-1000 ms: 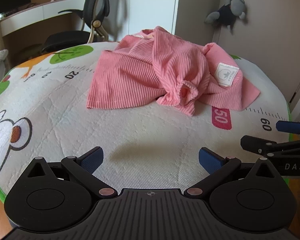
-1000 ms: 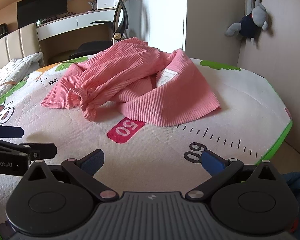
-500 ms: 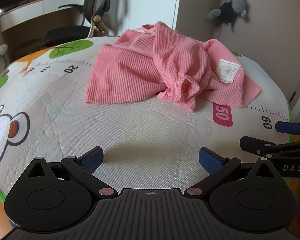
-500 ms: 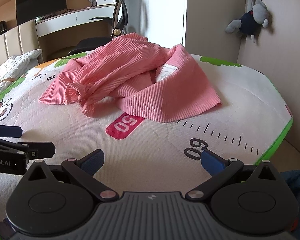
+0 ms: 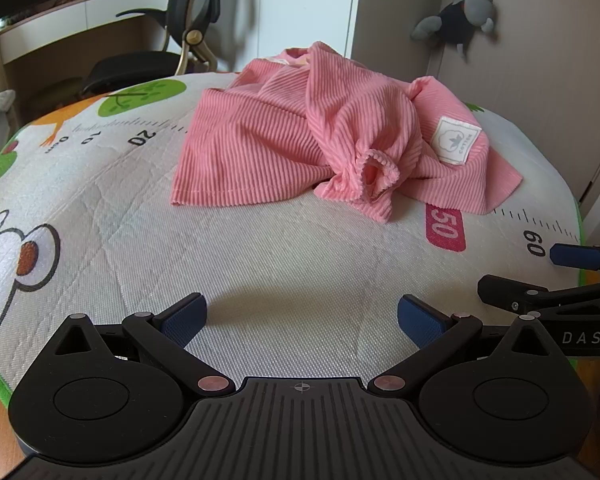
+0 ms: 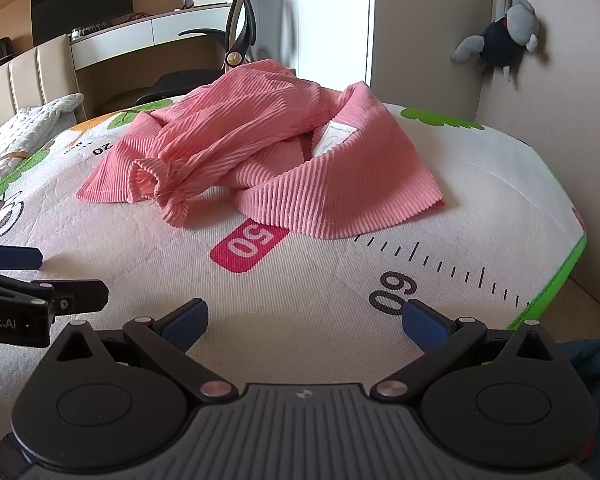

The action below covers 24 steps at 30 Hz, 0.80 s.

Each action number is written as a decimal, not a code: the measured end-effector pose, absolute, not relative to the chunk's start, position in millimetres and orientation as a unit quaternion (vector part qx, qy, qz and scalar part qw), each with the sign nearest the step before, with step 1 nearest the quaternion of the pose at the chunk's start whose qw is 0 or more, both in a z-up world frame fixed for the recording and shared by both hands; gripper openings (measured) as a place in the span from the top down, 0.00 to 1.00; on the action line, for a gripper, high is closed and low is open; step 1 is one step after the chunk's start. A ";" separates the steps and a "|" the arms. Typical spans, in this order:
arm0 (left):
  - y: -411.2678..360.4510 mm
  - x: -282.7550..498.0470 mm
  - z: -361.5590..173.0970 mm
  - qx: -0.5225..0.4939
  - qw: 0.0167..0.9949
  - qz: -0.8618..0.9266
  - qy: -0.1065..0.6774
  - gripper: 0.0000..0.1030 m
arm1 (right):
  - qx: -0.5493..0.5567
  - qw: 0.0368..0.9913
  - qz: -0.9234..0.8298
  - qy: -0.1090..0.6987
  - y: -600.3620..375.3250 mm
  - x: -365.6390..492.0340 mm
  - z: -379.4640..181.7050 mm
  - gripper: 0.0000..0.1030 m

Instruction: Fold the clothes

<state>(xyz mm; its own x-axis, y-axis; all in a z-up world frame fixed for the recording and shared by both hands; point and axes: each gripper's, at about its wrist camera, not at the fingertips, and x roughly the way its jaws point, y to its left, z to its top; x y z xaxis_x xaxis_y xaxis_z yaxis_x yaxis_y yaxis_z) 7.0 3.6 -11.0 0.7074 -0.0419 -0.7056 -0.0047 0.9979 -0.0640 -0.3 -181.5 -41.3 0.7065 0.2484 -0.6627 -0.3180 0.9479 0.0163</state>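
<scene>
Left wrist view: left gripper (image 5: 302, 318) spread wide, nothing between its blue pads, low over the printed mat (image 5: 284, 264). Crumpled pink ribbed garment (image 5: 324, 144) ahead, well apart, white label (image 5: 458, 140) up. Right wrist view: right gripper (image 6: 304, 320) likewise splayed and empty; garment (image 6: 284, 160) ahead and slightly left, hem beside the red "50" patch (image 6: 250, 250). Office chair (image 6: 236, 40) beyond.

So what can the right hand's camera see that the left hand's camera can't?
Only the right wrist view shows the black monitor, the beige headboard and the white quilt.

Only the left wrist view shows the cartoon animal printed on the mat.

Both show the crumpled pink garment, the pink 50 mark, the office chair and the hanging plush toy.
</scene>
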 end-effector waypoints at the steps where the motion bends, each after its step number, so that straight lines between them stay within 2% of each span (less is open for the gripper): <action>1: 3.5 7.0 -11.0 -0.030 0.923 -0.010 0.382 0.00 | -0.050 0.922 0.154 0.351 -181.4 -0.2 -41.4 0.00; 24: 3.7 6.9 -11.7 -0.031 0.923 -0.010 0.383 0.00 | -0.052 0.921 0.153 0.354 -180.6 0.7 -42.3 0.00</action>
<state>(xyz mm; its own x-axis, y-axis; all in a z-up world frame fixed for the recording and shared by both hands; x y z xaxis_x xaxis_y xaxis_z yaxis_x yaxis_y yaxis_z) 6.9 3.7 -11.7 0.7061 -0.0432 -0.7068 -0.0044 0.9979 -0.0653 0.7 -180.6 -42.3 0.7018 0.2460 -0.6686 -0.3194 0.9475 0.0133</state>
